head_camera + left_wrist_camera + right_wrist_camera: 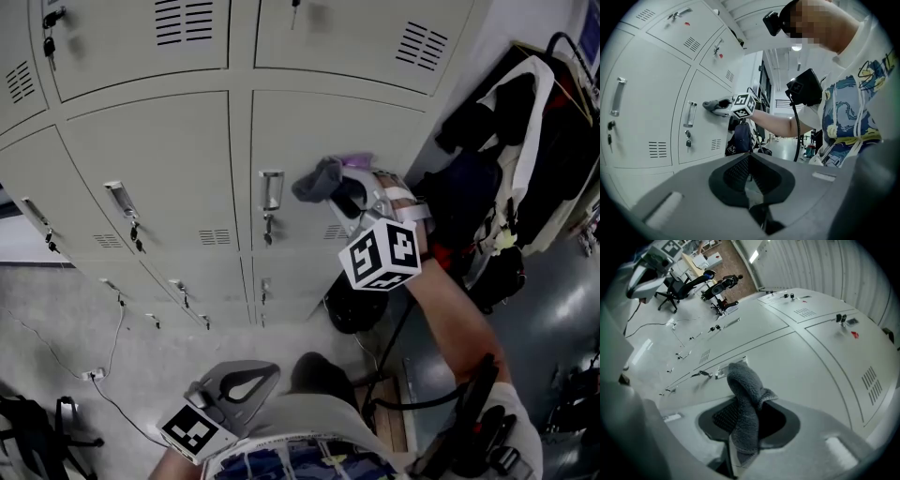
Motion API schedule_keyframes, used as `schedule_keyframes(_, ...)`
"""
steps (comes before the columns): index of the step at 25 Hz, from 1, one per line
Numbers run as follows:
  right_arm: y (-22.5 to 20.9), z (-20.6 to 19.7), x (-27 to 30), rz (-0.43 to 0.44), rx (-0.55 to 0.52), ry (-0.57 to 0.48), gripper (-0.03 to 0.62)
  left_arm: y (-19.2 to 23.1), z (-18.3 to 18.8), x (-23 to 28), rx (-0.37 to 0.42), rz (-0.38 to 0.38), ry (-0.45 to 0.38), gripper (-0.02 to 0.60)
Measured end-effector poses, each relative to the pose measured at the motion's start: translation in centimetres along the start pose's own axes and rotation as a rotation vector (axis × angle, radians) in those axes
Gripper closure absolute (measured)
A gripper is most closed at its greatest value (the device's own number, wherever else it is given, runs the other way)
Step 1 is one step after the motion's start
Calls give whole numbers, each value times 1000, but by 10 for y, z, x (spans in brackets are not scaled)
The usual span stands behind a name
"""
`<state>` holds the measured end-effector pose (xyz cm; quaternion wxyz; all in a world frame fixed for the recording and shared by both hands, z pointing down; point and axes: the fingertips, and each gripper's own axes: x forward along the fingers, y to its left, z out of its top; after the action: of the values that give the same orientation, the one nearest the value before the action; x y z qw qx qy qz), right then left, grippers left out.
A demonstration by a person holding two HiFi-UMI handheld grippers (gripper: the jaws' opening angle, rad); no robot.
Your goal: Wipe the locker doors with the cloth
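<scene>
Our right gripper (334, 192) has its jaws pinched on a grey fleecy cloth (746, 401), whose bunched end pokes out past the fingertips. The cloth sits just right of the steel pull handle (271, 190) on the beige metal locker door (328, 131). We cannot tell whether it touches the door face. A small key (268, 228) hangs directly under that handle. Our left gripper (750, 173) is pressed together with nothing between its jaws. It hangs well below the handle, close to the person's patterned shirt (843, 112). Dark bags and clothing (497, 169) pile up far right of the handle.
</scene>
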<state>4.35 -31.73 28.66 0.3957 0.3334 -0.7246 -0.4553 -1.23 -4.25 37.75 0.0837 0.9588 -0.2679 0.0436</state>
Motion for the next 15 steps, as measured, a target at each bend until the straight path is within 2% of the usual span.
schedule_keyframes(15, 139, -44, 39, 244, 60, 67, 480, 3, -3, 6, -13, 8, 19, 580)
